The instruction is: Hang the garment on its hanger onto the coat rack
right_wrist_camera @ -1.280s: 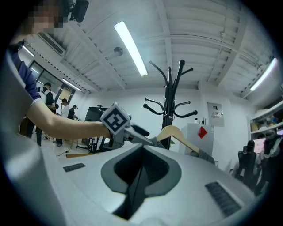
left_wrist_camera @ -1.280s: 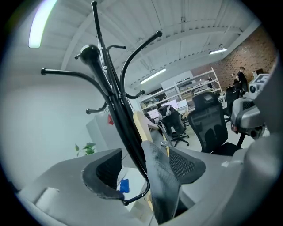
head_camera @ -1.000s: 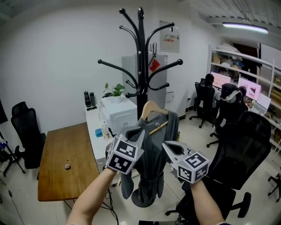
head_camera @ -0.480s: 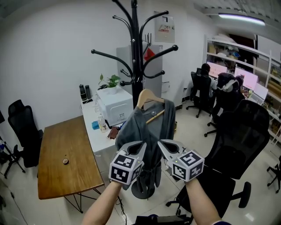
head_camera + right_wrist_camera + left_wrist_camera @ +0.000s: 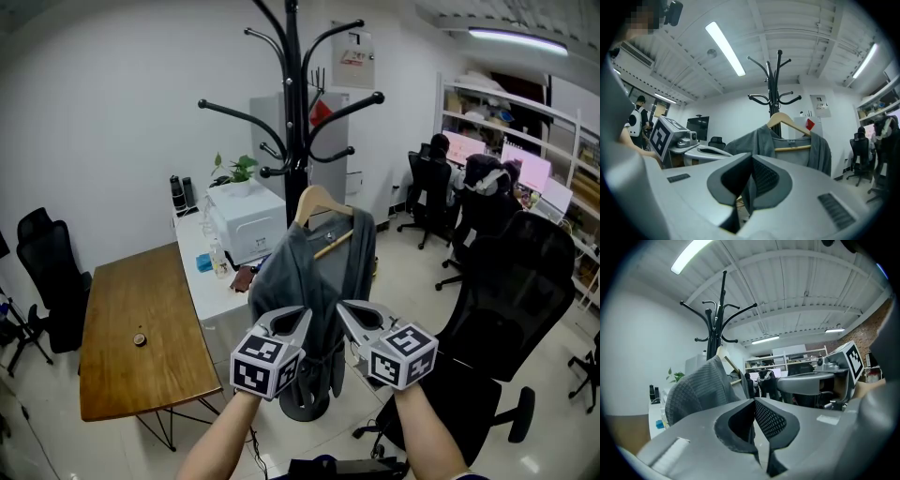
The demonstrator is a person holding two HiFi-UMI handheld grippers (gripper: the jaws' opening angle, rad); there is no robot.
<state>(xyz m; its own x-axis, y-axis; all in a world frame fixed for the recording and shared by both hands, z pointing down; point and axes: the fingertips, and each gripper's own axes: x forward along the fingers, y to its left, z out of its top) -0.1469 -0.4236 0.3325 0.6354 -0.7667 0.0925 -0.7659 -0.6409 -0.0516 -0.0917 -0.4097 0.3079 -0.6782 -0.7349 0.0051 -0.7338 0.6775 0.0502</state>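
Note:
A grey knit garment (image 5: 323,253) hangs on a wooden hanger (image 5: 319,197) in front of the black coat rack (image 5: 293,112), just under its lower arms; the hanger's hook is hidden. My left gripper (image 5: 302,314) and right gripper (image 5: 342,309) are side by side in front of the garment's lower part, jaws pointing up at it. In the left gripper view the left gripper (image 5: 753,401) is shut with the garment (image 5: 701,385) beyond its tips. In the right gripper view the right gripper (image 5: 751,157) is shut, with the garment (image 5: 759,138) and hanger (image 5: 780,118) ahead.
A wooden table (image 5: 141,319) stands at the left, with a white cabinet (image 5: 246,220) and a plant behind it. A black office chair (image 5: 506,300) is close on the right. People sit at desks (image 5: 469,178) at the back right. The rack's round base (image 5: 305,405) is on the floor below.
Both grippers have drawn back and down from the garment's middle to its lower part. The garment stays hanging by the rack.

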